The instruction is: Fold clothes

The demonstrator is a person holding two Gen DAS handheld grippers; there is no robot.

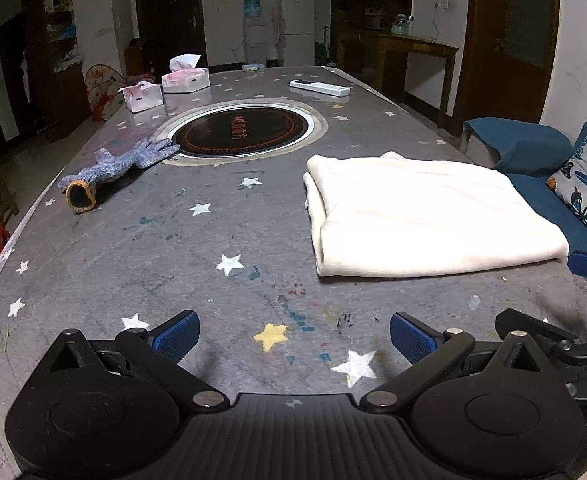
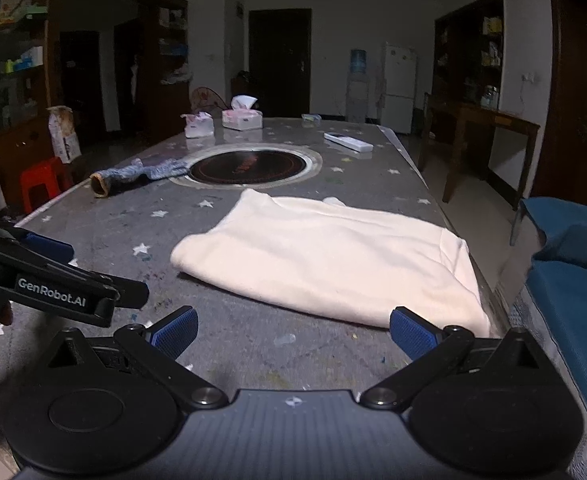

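Note:
A cream garment (image 1: 429, 216) lies folded into a flat rectangle on the right part of the grey star-patterned table (image 1: 213, 248). It also shows in the right wrist view (image 2: 333, 256). My left gripper (image 1: 293, 338) is open and empty, hovering over bare table near the front edge, left of the garment. My right gripper (image 2: 293, 336) is open and empty, just in front of the garment's near edge. The left gripper's body (image 2: 53, 280) shows at the left of the right wrist view.
A blue knit glove (image 1: 113, 168) lies at the left by a round inset hotplate (image 1: 239, 130). Two tissue boxes (image 1: 183, 78), a small dish and a white remote (image 1: 319, 87) sit at the far end. A blue sofa (image 1: 553, 184) stands right of the table.

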